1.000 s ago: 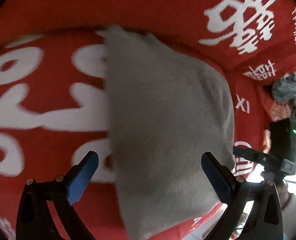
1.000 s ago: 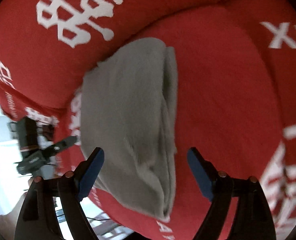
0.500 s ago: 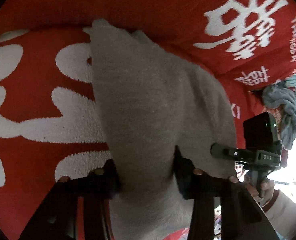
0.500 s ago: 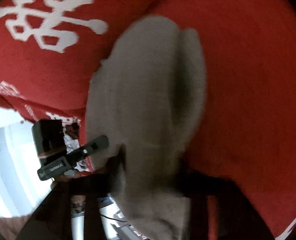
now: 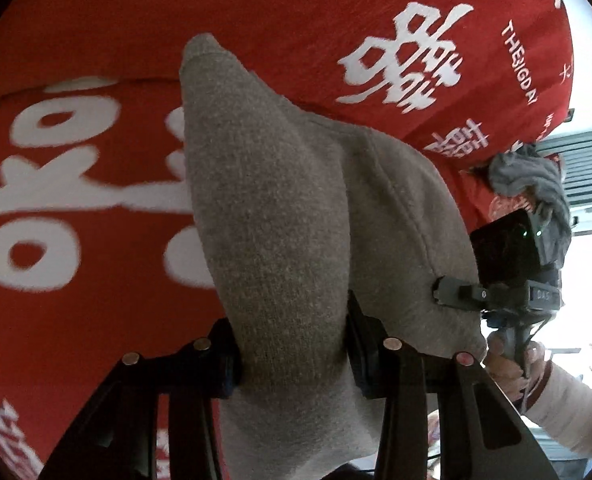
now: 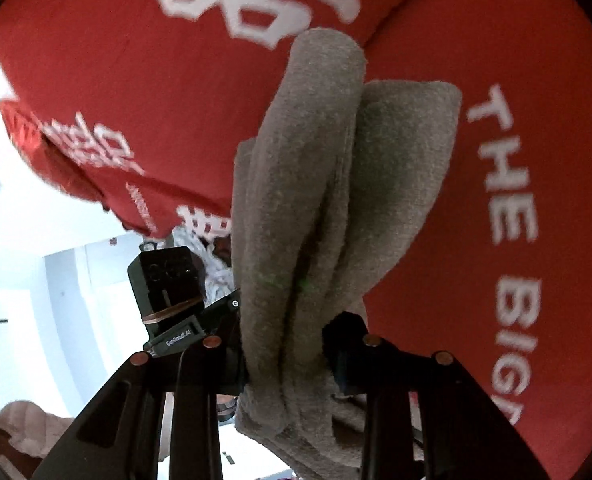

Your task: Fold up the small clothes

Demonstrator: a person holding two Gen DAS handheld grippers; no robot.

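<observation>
Both grippers are clamped on the near edge of the grey garment (image 5: pixel 280 208): left gripper (image 5: pixel 292 354) and right gripper (image 6: pixel 284 354) side by side. Its long axis runs away from the fingers across the red blanket (image 5: pixel 76 300), so neither's nearer. No containers around.

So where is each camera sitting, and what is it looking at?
Left wrist: sits on the left gripper, looking along its fingers at the grey cloth it pinches, above the red blanket; the right gripper and the person's right hand show too.
Right wrist: sits on the right gripper, looking along its fingers at the same bunched cloth; the left gripper shows at left.
Shared: cloth, blanket, and each other's gripper.
</observation>
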